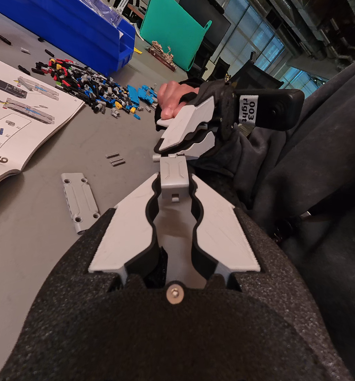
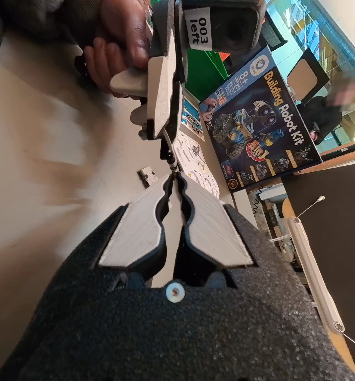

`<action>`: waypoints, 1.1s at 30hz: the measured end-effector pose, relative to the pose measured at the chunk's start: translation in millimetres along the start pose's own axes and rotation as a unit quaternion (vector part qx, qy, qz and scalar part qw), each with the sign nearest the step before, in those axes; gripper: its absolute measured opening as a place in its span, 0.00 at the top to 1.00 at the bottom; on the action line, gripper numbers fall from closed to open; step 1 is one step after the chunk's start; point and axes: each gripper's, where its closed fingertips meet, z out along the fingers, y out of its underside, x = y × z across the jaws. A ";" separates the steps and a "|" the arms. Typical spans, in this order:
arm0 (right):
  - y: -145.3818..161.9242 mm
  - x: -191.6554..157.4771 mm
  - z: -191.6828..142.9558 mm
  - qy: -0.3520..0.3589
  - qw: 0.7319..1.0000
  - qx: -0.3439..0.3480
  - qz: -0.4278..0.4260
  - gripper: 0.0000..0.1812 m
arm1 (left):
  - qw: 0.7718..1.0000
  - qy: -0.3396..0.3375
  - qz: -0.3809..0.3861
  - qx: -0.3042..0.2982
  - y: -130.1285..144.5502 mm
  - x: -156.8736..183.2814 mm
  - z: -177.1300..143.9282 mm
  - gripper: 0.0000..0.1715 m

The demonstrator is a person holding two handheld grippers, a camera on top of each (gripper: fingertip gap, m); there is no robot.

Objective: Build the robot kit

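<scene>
- Left wrist view: left gripper [image 1: 174,181] has its fingers clamped on a grey panel piece [image 1: 173,175], which stands upright between the tips, above the table edge.
- Right gripper [image 1: 177,149] comes in from above; its tips meet the top end of the grey panel piece. A hand [image 1: 170,99] grips its handle.
- Right wrist view: right gripper [image 2: 175,177] has its fingers pinched nearly together on a small black-and-silver pin [image 2: 172,162] at the tips; the pin runs up to the left gripper [image 2: 162,136], seen edge-on just beyond.
- On the grey table [image 1: 110,134], a second flat grey panel [image 1: 80,201] lies just left of the left gripper; three short grey axles [image 1: 115,159] lie near it.
- Farther out: an open instruction booklet [image 1: 24,115], a heap of small mixed-colour parts [image 1: 90,88], a blue bin [image 1: 75,28].
- Right wrist view also shows a printed kit box [image 2: 261,132] standing beyond the grippers.
</scene>
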 end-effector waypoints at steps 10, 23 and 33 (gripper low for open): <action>-13.9 7.1 -5.2 0.016 0.999 0.036 0.014 1.00 | 0.999 0.018 -0.020 0.028 -8.7 1.6 -7.0 0.85; -22.2 -5.5 -17.8 -0.204 0.875 0.134 0.419 0.67 | 0.999 0.002 0.051 0.014 -5.4 8.7 -3.6 0.85; -38.2 -20.3 -22.5 -0.303 0.808 0.146 0.484 0.87 | 0.995 0.035 0.095 -0.014 6.6 28.5 6.0 0.85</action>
